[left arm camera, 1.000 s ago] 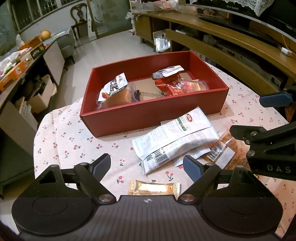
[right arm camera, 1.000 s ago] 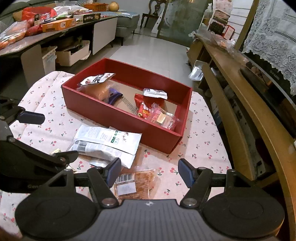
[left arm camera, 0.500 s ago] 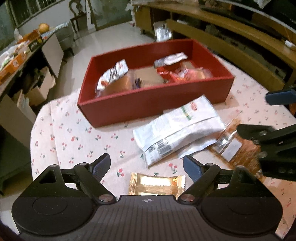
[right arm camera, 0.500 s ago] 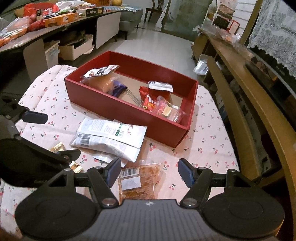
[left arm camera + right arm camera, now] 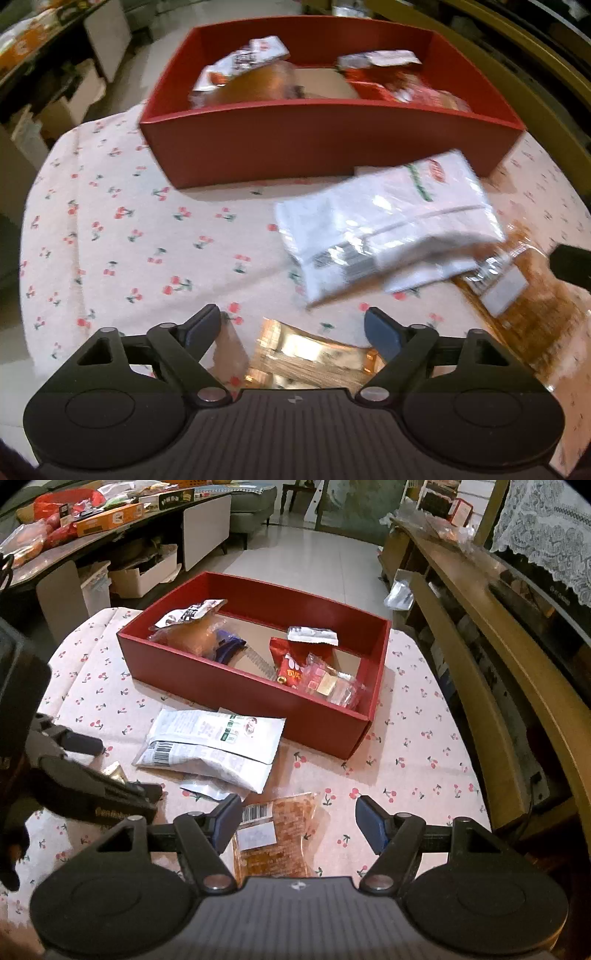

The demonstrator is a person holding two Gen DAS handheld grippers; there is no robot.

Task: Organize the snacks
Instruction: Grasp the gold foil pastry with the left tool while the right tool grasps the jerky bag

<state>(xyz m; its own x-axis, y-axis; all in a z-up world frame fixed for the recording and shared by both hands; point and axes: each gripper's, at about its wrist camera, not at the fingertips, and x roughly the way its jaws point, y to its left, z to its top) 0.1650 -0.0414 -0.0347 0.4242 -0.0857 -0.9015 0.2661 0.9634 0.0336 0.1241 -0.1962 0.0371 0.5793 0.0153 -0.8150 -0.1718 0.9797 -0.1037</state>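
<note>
Cherry-print cloth covers the tabletop, with a cluttered sideboard behind. At 12 o'clock sits the red box, already holding several snack packs; the rest lie loose in front of it. From the left wrist view, the left tool hangs with its jaws spread wide and empty, a gold-wrapped bar just below and between them at 6 o'clock. The white snack bags lie at 2 o'clock, touching the box's near wall. The right tool is likewise wide open and holding nothing, with a clear pack of orange-brown snacks lying between its fingers. Pickup of the loose items seems in hand. Next, each tool likely needs to drop lower, pinch its flat pack by an edge, then carry it over the wall into the box.
</note>
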